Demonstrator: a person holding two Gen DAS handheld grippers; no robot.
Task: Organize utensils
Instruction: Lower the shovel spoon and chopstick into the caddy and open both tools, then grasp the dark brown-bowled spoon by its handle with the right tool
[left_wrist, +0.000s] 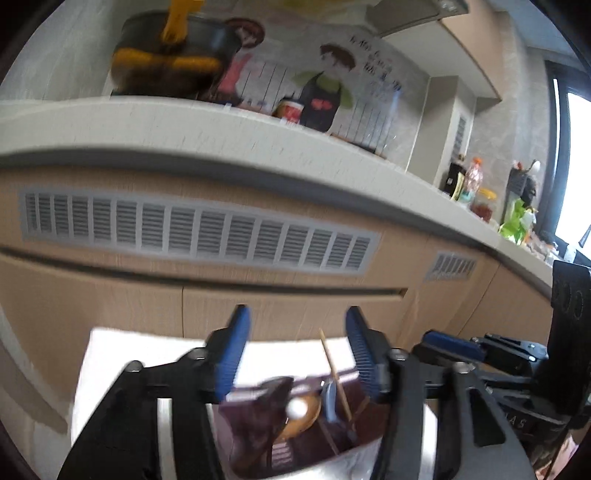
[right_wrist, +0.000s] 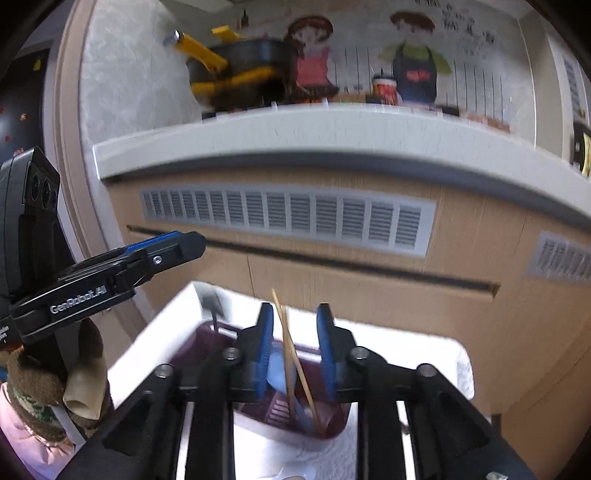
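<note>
Chopsticks (right_wrist: 295, 365) stand in a dark purple holder (right_wrist: 280, 413) w/ slotted walls, tips down inside, upper ends sticking up past the rim. Long axes near upright: one leans up-left toward the cabinet front (right_wrist: 369, 295), the other crosses it low, making a narrow V. Same pair shows in left wrist view, one stick (left_wrist: 334, 373) tilted up-left. Holder also has a pale blue utensil (right_wrist: 277, 369) and a wooden spoon w/ white blob (left_wrist: 301, 408); details blurred. Holder sits on a white cloth (right_wrist: 406, 354).

Right gripper (right_wrist: 295, 347): jaws apart, sticks in the gap between them but pads not pressing. Left gripper (left_wrist: 297, 354): jaws wide apart, nothing between them, above the holder.
</note>
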